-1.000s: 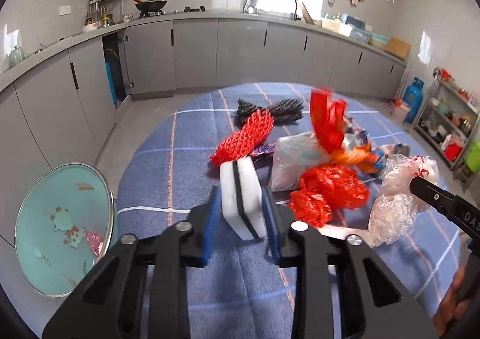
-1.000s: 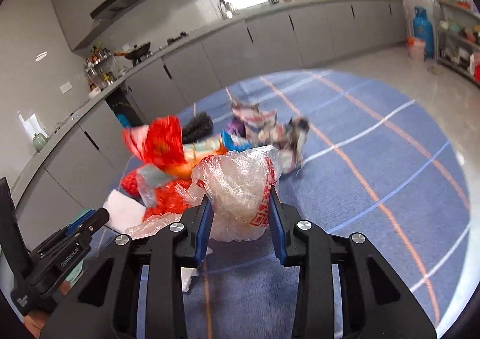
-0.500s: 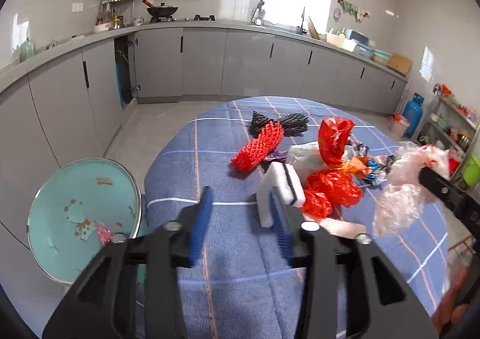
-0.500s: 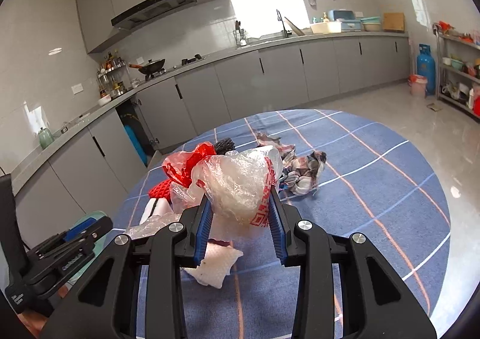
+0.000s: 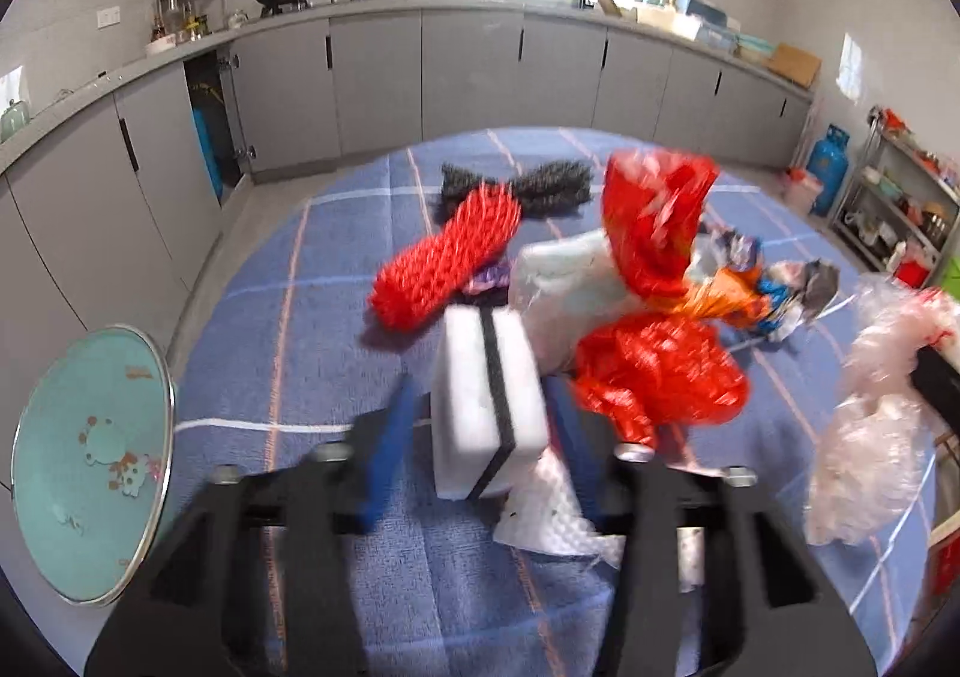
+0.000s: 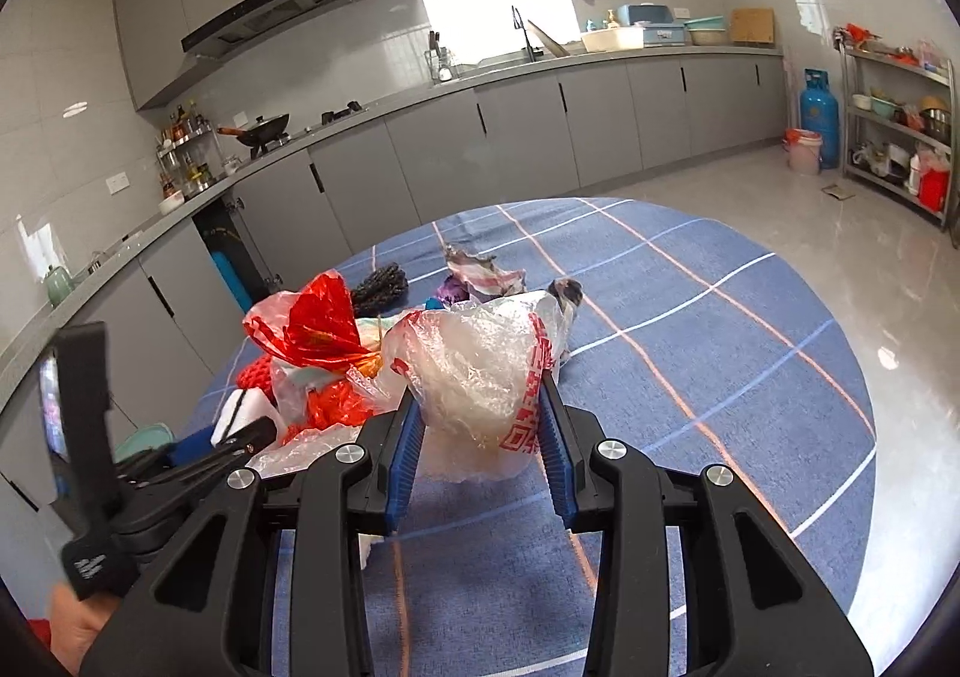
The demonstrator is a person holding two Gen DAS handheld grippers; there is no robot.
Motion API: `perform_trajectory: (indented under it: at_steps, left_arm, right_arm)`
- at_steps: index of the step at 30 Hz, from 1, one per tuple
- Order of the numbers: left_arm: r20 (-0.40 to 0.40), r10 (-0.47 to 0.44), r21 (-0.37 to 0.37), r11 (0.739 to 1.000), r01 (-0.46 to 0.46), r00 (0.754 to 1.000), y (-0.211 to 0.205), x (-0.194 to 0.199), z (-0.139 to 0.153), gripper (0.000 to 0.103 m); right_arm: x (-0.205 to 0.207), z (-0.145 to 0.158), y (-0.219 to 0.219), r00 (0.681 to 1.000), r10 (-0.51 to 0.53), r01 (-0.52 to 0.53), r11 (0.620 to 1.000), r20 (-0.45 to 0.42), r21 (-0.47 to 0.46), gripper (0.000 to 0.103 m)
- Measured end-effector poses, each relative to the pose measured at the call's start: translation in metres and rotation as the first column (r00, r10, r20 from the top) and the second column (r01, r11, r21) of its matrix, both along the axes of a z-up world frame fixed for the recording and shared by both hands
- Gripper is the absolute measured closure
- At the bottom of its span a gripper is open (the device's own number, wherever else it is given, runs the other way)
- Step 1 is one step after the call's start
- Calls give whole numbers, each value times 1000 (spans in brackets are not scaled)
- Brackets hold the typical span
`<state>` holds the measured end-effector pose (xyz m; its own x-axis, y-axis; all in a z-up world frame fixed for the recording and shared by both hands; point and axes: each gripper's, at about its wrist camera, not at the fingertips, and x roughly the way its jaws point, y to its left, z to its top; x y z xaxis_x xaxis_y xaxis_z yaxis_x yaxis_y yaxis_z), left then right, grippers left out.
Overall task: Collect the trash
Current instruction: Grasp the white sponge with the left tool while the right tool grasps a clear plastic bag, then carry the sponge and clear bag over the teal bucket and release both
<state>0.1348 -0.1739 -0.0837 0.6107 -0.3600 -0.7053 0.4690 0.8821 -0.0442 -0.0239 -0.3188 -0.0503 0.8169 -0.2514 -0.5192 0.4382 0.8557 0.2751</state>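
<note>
**Two jaws, two pieces of trash over the blue desk**

Jaws of the left gripper (image 5: 486,431) are closing around the white rectangular sponge block with a black stripe (image 5: 489,407). It stands on end between the blue pads, long axis pointing away from the camera; blur hides whether the pads press it yet. Just beyond it on the blue checked desk (image 5: 288,329) lie the red foam fruit net (image 5: 444,263) and crumpled red plastic bag (image 5: 657,377). A turquoise round basin (image 5: 90,461) sits low to the left, probably the collecting spot.

From the right wrist, the right gripper (image 6: 477,437) has its jaws partly closed, pinching a crumpled clear plastic bag with red print (image 6: 474,371), lifted clear of the desk. The trash heap lies just left of it, nearer the left gripper.
</note>
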Motion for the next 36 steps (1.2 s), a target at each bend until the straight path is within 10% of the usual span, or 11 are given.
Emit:
perform_trajectory:
  at_steps: [15, 36]
  left_arm:
    - [56, 71, -164, 985, -61, 996, 91, -28, 46, 76]
    - [53, 348, -113, 933, -341, 936, 235, -27, 45, 76]
  right_arm:
    - [9, 23, 39, 996, 80, -77, 996, 51, -55, 66]
    - [76, 40, 184, 909, 416, -413, 901, -7, -134, 65]
